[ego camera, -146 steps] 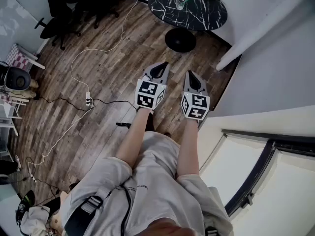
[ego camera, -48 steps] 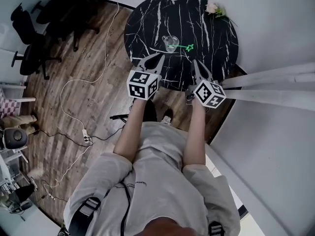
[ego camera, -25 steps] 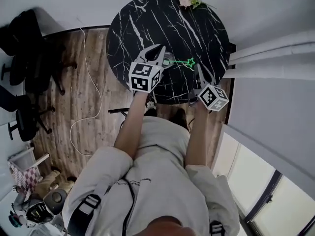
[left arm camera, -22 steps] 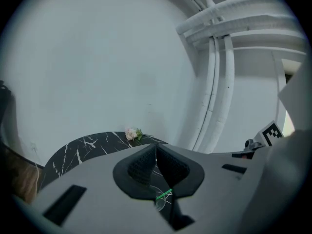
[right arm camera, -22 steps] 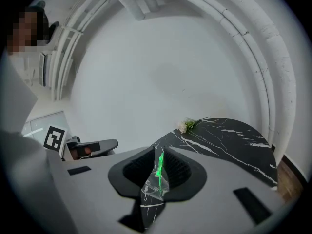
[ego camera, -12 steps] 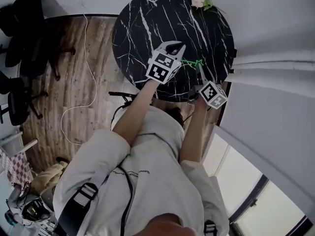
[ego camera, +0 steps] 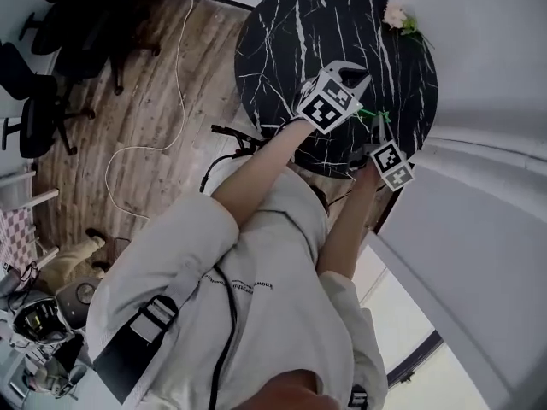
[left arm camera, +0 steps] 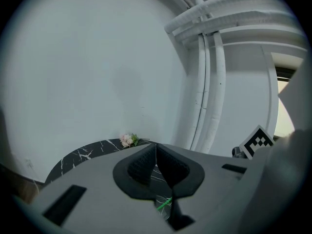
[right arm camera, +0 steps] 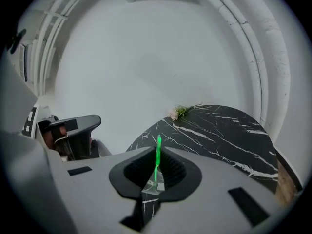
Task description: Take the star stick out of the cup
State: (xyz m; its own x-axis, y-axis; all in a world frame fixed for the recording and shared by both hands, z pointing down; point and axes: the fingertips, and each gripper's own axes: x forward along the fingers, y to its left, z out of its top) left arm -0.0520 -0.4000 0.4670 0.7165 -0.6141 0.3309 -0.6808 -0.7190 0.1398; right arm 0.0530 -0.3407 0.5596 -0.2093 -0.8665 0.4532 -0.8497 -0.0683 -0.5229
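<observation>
A: What is changed?
B: The right gripper (right arm camera: pixel 156 152) is carried further over the round black marble table (ego camera: pixel 282 49). Its jaws have just been closing and are clamped on the one thin green star stick (right arm camera: pixel 157 155).
A: And the stick's foot?
B: It is seen at the one clear glass cup (left arm camera: pixel 165 209).
A: The left gripper (left arm camera: pixel 156 147)?
B: Its jaws are pressed together.

A round black marble table (ego camera: pixel 282 41) with white veins fills the upper centre of the head view, a small pink flower sprig (ego camera: pixel 397 15) at its far edge. Wood-plank floor (ego camera: pixel 145 75) spreads to the left, crossed by a white cable (ego camera: pixel 149 143), with black office chairs (ego camera: pixel 43 101) at upper left. A pale wall (ego camera: pixel 496 49) closes the right side, and a bright window (ego camera: pixel 419 361) shows at lower right.
</observation>
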